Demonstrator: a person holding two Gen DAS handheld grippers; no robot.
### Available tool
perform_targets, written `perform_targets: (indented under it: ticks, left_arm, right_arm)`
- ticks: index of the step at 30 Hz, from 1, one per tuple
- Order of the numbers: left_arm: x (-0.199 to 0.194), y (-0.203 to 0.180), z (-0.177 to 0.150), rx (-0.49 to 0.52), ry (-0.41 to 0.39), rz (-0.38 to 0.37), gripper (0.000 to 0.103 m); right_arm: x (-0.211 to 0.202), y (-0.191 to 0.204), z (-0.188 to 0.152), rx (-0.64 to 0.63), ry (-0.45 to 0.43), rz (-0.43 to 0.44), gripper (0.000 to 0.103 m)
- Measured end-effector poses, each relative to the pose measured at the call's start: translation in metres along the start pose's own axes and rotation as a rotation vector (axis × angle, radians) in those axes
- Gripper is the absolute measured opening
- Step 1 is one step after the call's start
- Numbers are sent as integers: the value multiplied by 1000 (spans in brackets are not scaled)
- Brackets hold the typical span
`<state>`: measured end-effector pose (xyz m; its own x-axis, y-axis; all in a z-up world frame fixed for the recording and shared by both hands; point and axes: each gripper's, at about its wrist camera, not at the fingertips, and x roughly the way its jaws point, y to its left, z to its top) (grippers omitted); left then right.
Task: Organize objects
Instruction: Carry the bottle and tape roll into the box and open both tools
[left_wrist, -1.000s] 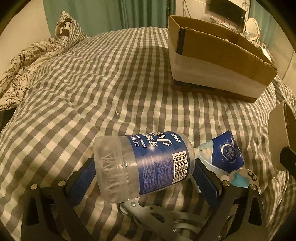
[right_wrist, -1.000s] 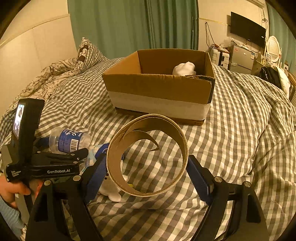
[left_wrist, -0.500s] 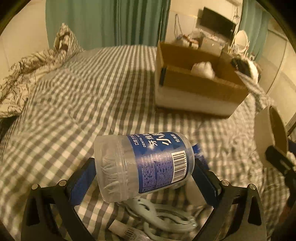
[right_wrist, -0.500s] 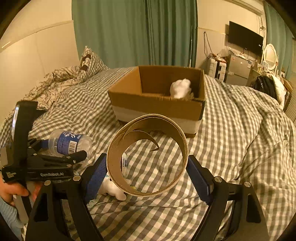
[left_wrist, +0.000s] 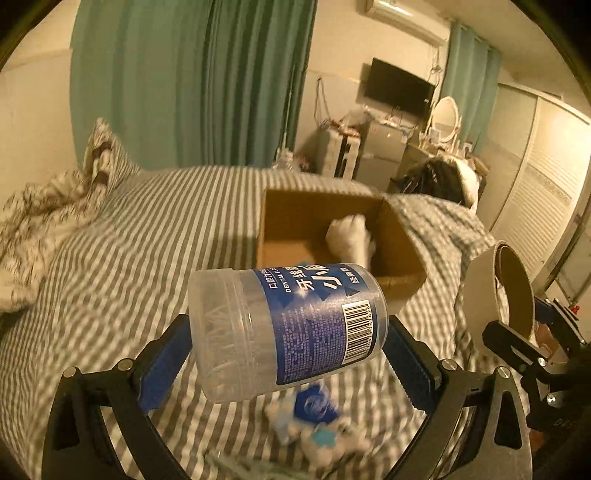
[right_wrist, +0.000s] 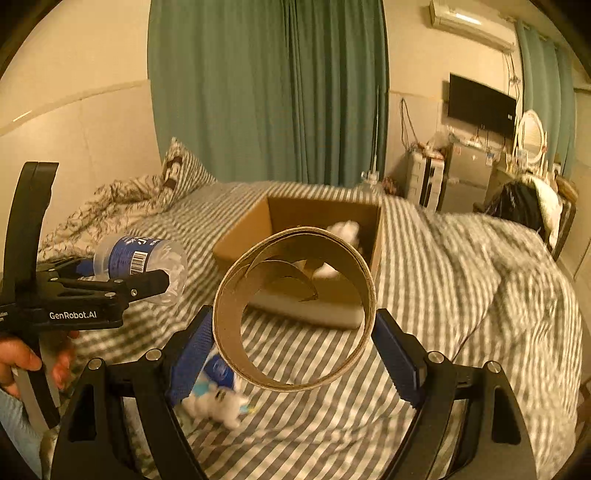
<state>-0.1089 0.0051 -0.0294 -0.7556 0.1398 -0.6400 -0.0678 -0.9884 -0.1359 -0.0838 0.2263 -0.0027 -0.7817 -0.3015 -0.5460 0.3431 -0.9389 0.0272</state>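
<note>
My left gripper (left_wrist: 288, 354) is shut on a clear plastic jar with a blue label (left_wrist: 284, 328), held lying sideways above the bed; the jar also shows in the right wrist view (right_wrist: 138, 264). My right gripper (right_wrist: 295, 343) is shut on a cardboard tape ring (right_wrist: 295, 310), seen at the right edge of the left wrist view (left_wrist: 498, 291). An open cardboard box (left_wrist: 295, 229) stands on the checked bed ahead, with a white soft thing (left_wrist: 349, 236) inside. The box also shows in the right wrist view (right_wrist: 376, 236).
A blue and white packet and a small white plush (right_wrist: 214, 398) lie on the checked bedcover (left_wrist: 147, 240) below both grippers. A rumpled floral quilt and pillow (right_wrist: 122, 206) lie far left. Green curtains, a TV and cluttered furniture stand behind the bed.
Both grippers have risen well above the bed with their loads. The box now sits lower in view and its inside shows.
</note>
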Motion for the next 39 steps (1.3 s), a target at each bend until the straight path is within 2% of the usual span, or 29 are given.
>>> perform_targets:
  ticks: [3, 10, 14, 19, 29, 34, 39]
  left_arm:
    - [8, -7, 23, -2, -25, -7, 101]
    - [32, -13, 89, 3, -94, 33, 101]
    - [60, -14, 107, 6, -83, 42, 101]
    - [98, -20, 112, 34, -44, 47, 101]
    - [150, -20, 88, 63, 43, 54, 101]
    - [156, -22, 80, 75, 53, 20, 102]
    - [137, -20, 88, 79, 13, 51, 103]
  right_arm:
    - [7, -9, 19, 2, -23, 3, 84]
    - [40, -31, 81, -37, -81, -59, 84]
    - [71, -43, 113, -25, -77, -44, 84]
    - [115, -53, 124, -10, -27, -39, 84]
    - [172, -75, 100, 45, 62, -23, 84]
    - [175, -83, 96, 84, 70, 11, 85]
    - [154, -82, 103, 93, 13, 3, 94]
